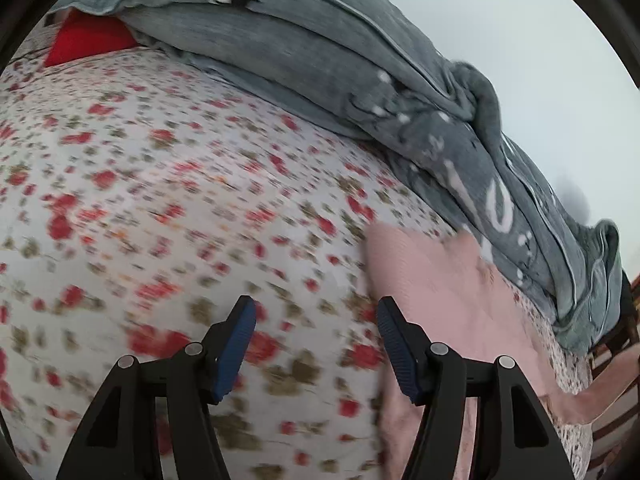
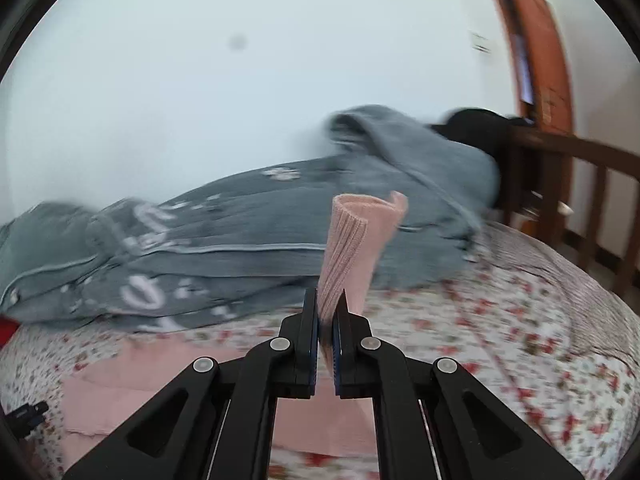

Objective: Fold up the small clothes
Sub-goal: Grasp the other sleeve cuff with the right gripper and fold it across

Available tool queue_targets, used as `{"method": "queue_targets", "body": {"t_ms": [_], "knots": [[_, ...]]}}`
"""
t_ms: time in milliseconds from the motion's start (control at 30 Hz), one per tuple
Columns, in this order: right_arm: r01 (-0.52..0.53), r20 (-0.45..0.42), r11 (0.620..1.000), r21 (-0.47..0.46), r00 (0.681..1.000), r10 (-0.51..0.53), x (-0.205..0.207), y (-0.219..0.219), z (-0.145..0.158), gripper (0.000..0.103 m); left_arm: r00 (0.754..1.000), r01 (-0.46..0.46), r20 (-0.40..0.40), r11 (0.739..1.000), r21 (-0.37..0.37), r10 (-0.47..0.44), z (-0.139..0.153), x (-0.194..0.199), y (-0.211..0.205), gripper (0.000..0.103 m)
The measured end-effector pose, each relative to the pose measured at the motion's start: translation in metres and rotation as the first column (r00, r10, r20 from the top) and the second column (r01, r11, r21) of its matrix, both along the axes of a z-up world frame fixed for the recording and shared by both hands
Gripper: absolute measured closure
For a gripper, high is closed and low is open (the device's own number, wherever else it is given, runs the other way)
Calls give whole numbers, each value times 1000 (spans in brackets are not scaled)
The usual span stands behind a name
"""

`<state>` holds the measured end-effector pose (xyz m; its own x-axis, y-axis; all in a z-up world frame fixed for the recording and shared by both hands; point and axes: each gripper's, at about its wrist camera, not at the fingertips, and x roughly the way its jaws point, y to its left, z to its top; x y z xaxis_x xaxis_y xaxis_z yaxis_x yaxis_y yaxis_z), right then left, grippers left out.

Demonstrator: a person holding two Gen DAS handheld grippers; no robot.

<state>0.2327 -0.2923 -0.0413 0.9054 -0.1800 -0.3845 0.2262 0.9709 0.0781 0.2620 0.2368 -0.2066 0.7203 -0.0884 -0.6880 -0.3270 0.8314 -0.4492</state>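
A pink knitted garment point(image 2: 168, 396) lies on the floral bedsheet point(image 2: 500, 320). My right gripper point(image 2: 329, 304) is shut on a ribbed cuff point(image 2: 352, 240) of it, and the cuff stands up above the jaws. In the left wrist view the pink garment point(image 1: 440, 300) lies to the right. My left gripper point(image 1: 316, 312) is open and empty above the floral sheet point(image 1: 160, 200), with its right finger at the garment's left edge. The view is blurred.
A grey folded blanket point(image 1: 340, 60) lies along the far side of the bed, also in the right wrist view point(image 2: 240, 248). A red item point(image 1: 84, 40) sits at the far left. A wooden bed rail point(image 2: 580, 168) and a door point(image 2: 540, 40) stand right.
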Motion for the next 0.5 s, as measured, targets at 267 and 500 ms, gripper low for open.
{"method": "queue_targets", "body": {"t_ms": [267, 500], "knots": [[-266, -81, 964, 1, 961, 265, 46, 182, -28, 97, 996, -90, -25, 994, -60, 89, -1, -12, 51, 42], [-522, -281, 853, -31, 823, 493, 56, 347, -107, 97, 996, -84, -48, 992, -97, 80, -6, -16, 67, 42]]}}
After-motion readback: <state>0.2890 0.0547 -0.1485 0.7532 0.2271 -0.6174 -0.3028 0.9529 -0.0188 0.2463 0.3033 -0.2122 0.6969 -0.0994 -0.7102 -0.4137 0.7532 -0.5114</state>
